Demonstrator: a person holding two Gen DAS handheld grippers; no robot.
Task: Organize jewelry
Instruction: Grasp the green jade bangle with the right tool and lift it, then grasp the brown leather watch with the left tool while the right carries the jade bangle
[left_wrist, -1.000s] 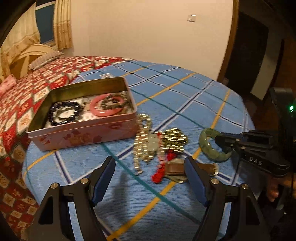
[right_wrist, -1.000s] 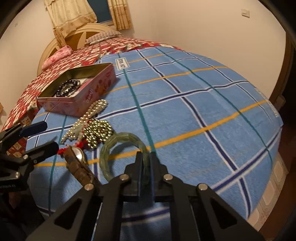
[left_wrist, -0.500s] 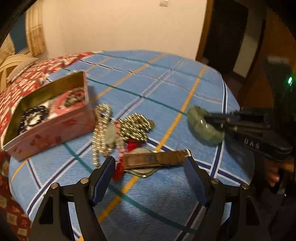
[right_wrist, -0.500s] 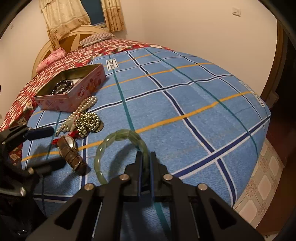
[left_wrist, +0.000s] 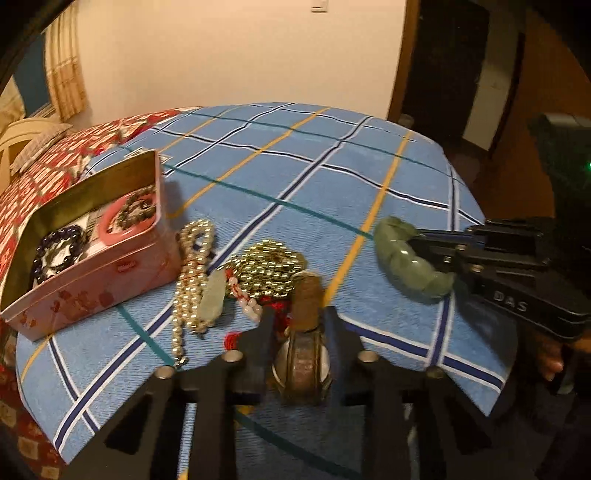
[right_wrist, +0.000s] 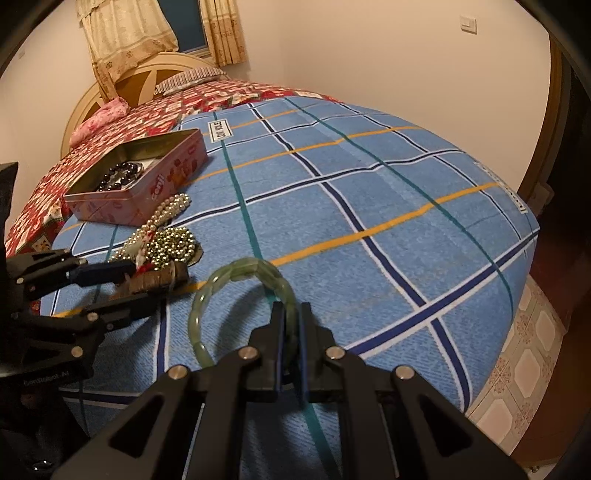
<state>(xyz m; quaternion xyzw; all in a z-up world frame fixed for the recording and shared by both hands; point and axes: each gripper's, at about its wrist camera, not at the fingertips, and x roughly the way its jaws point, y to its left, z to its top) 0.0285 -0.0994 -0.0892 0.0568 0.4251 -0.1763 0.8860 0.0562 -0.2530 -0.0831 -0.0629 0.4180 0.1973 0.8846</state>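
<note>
Nearest the left wrist camera, the left gripper (left_wrist: 301, 332) has its jaws closing around a wristwatch with a round silver case and a brown strap (left_wrist: 304, 325), which stands between the pads on the blue plaid bedspread (left_wrist: 314, 177); the pads appear to touch the strap's sides. In the right wrist view, the right gripper (right_wrist: 291, 334) is clamped tight on the rim of a translucent green jade bangle (right_wrist: 236, 269), the ring tilted just above the cloth.

Just beyond the watch lies a tangle of jewellery: a heap of small gold-coloured beads (left_wrist: 266, 267), a long strand of cream pearls (left_wrist: 190, 273), a pale green stone pendant (left_wrist: 212, 299) and a red tassel (left_wrist: 232, 338), all touching one another.

Left of the pearls sits an open pink rectangular tin (left_wrist: 99, 280) on the spread's edge, holding a dark purple bead bracelet (left_wrist: 55, 251), a pink bangle (left_wrist: 127, 221) and a brown bead bracelet (left_wrist: 136, 210) lying inside that bangle.

Farther back are a red patterned quilt (right_wrist: 147, 114), a cream headboard (right_wrist: 147, 70), fringed curtains (right_wrist: 125, 33) and a plain wall.
</note>
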